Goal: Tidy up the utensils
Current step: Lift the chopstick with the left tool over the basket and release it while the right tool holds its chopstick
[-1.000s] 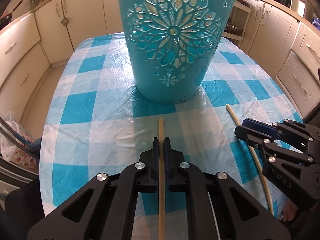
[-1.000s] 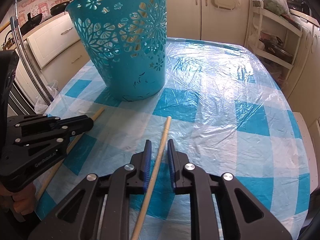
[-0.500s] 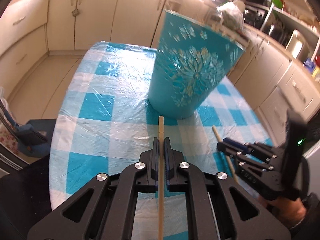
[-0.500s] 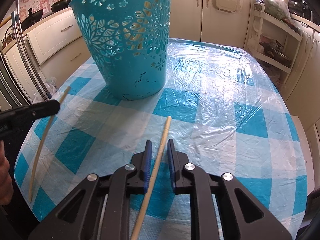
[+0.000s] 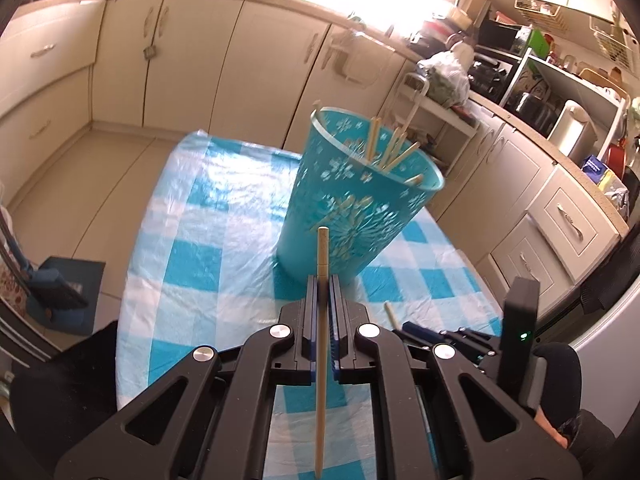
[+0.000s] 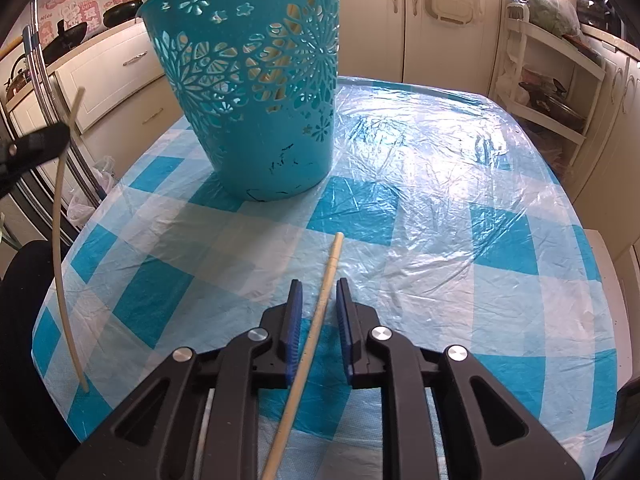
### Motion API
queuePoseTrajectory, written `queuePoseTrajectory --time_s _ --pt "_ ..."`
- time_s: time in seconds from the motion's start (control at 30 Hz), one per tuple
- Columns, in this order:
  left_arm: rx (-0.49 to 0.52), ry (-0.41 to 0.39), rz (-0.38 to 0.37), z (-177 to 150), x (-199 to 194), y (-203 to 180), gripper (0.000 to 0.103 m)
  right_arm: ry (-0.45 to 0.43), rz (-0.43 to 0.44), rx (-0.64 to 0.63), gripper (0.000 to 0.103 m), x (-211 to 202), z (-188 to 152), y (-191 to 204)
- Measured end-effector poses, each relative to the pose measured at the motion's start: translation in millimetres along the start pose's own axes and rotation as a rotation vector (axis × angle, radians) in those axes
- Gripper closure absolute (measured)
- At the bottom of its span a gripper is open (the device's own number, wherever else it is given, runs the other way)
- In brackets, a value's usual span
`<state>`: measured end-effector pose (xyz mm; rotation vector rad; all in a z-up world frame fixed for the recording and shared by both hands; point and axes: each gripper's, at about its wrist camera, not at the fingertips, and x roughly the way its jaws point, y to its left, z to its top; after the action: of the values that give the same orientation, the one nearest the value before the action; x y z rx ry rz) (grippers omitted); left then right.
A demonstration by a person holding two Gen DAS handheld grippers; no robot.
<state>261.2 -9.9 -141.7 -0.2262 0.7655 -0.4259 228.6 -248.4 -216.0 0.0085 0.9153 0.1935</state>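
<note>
On my left, my left gripper point(image 5: 323, 280) is pinched tight on a long pale wooden chopstick point(image 5: 321, 344), blue pads pressed flat against it. The stick runs straight along the fingers, its blunt end poking out ahead toward the basket. In the right wrist view the same stick point(image 6: 60, 216) hangs in the air at the far left edge, clear of the table except perhaps at its lower tip, which I cannot judge.

Ahead, toward the middle of the table, stands the tall turquoise plastic basket with cut-out flower patterns point(image 5: 352, 208), upright on the blue-and-white checked tablecloth under clear plastic sheeting point(image 6: 440, 208). Several more wooden chopsticks point(image 5: 394, 150) already lean inside it, their ends showing above the rim.

To the right, my right gripper point(image 6: 318, 308) sits low over the near part of the table. Its blue-padded jaws are slightly spread, one on each side of a second pale wooden chopstick point(image 6: 316, 324) that lies flat on the cloth, pointing toward the basket. There is a gap on both sides, so the pads are not pressing it.

Cream kitchen cabinets point(image 5: 192, 60) surround the table.
</note>
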Motion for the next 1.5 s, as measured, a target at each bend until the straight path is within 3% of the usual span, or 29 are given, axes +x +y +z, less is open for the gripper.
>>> queuePoseTrajectory --time_s 0.73,1.23,1.5 --pt "0.056 -0.092 -0.022 16 -51 -19 0.098 -0.002 0.0 -0.001 0.085 0 0 0" --pt "0.096 -0.202 -0.042 52 -103 -37 0.098 -0.004 0.002 0.002 0.085 0 0 0" --pt "0.144 -0.308 -0.035 96 -135 -55 0.098 -0.004 0.004 0.003 0.085 0 0 0"
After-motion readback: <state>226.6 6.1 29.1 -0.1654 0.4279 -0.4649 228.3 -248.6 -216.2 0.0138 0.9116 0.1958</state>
